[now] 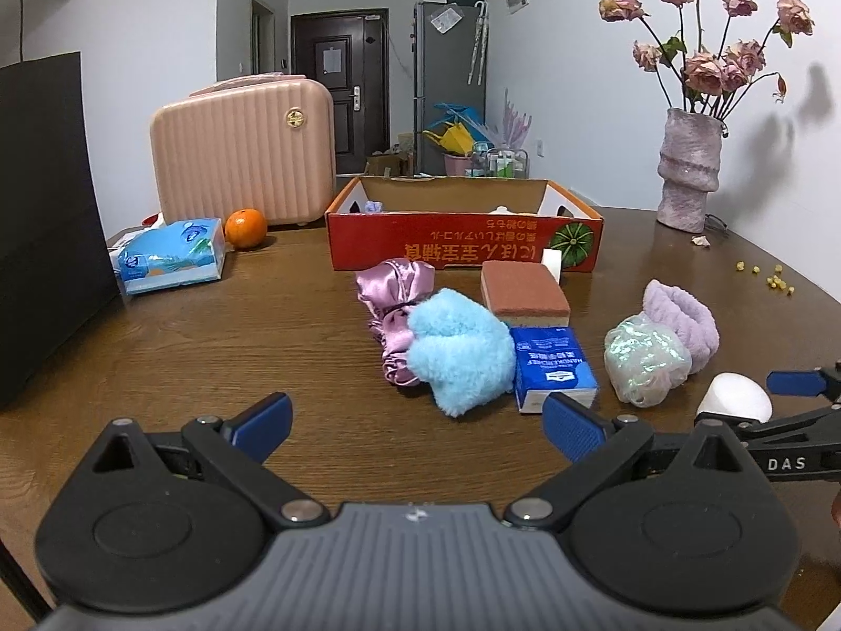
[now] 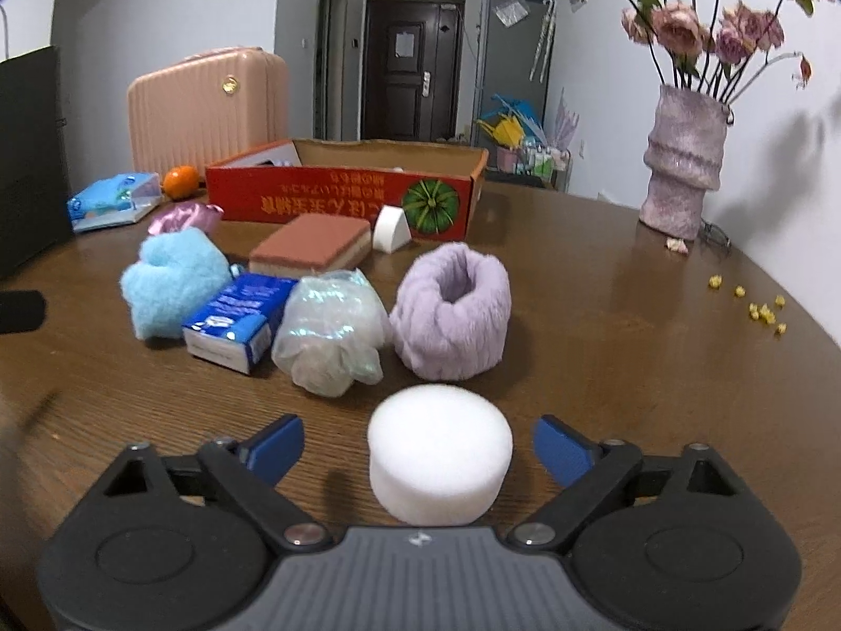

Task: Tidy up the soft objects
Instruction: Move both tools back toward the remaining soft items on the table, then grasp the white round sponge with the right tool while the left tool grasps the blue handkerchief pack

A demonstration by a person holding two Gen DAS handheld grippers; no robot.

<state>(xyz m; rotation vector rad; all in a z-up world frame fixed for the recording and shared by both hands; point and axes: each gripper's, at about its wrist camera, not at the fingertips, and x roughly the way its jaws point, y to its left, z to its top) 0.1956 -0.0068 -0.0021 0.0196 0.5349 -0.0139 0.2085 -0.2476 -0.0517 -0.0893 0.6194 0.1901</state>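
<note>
On a brown wooden tabletop (image 2: 604, 315), the right tool (image 2: 419, 447) hangs low with its blue pads spread wide on either side of a white foam puck (image 2: 440, 460) — the puck sits between them, with a gap showing on both sides, so nothing is gripped. The left tool (image 1: 418, 423) is likewise released, its pads parted over bare wood just short of a fluffy blue cloth (image 1: 457, 349). Beyond the puck lie the other soft items in a loose cluster: a lilac plush band (image 2: 454, 310) standing on its edge, a shimmery mesh ball (image 2: 331, 331) touching it, a blue pack of tissues (image 2: 236, 323), a red-topped sponge (image 2: 310, 250) and a crumpled pink satin piece (image 1: 391, 310) pressed against the blue cloth. A small white foam wedge (image 2: 391, 229) leans near the front wall of a red cardboard box (image 2: 336, 200) — open on top, with little of its contents visible. Farther back stand a pink case (image 1: 242, 158), an orange (image 1: 245, 227) and a tissue packet (image 1: 171, 257) at the left, and a vase of dried roses (image 1: 686, 168) at the right.
</note>
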